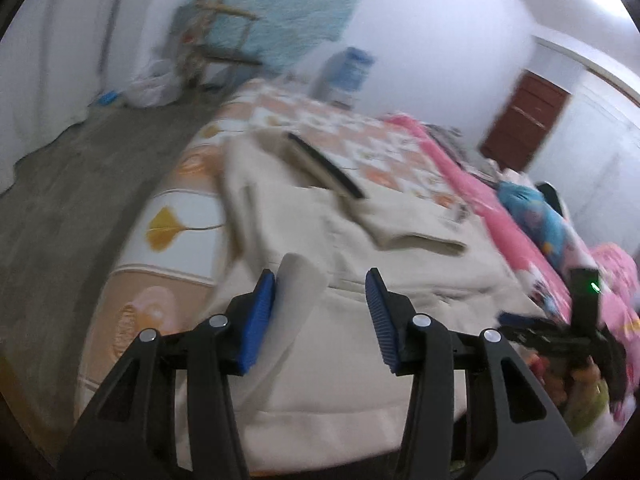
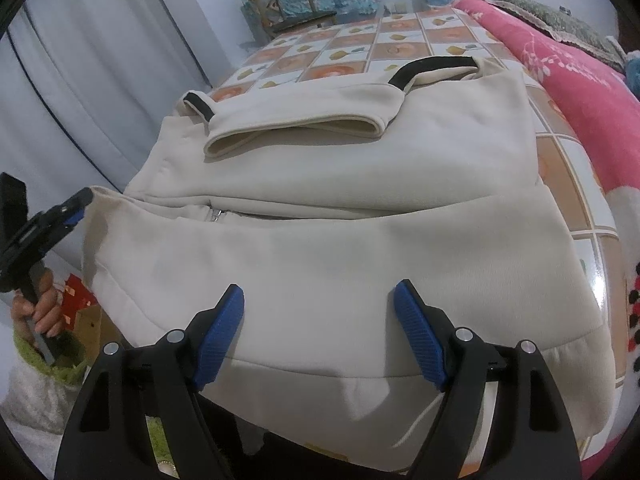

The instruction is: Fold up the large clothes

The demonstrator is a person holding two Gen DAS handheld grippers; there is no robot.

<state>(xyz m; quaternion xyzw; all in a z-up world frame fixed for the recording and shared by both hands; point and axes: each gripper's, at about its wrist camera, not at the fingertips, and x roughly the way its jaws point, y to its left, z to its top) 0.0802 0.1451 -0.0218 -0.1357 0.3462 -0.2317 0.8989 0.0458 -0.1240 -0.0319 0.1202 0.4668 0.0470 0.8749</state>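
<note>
A cream zip-up jacket (image 2: 320, 240) with black trim lies spread on the bed, one sleeve (image 2: 304, 120) folded across its upper part. In the blurred left wrist view the jacket (image 1: 380, 240) fills the middle. My left gripper (image 1: 320, 312) has its jaws apart; a raised fold of the jacket's corner (image 1: 296, 292) stands between them against the left pad, and the other pad is clear of it. The right wrist view shows this left gripper (image 2: 78, 204) at the jacket's left corner. My right gripper (image 2: 320, 320) hovers open over the near hem. It shows dark at the right edge as right gripper (image 1: 520, 322).
The bed sheet (image 2: 360, 52) has an orange and white tile pattern. A pink blanket (image 2: 580, 80) is heaped along the right side. A wooden chair (image 2: 288, 4) stands beyond the bed and a pale curtain (image 2: 100, 80) hangs left. A hand (image 2: 40, 304) grips the left handle above a red box (image 2: 78, 292).
</note>
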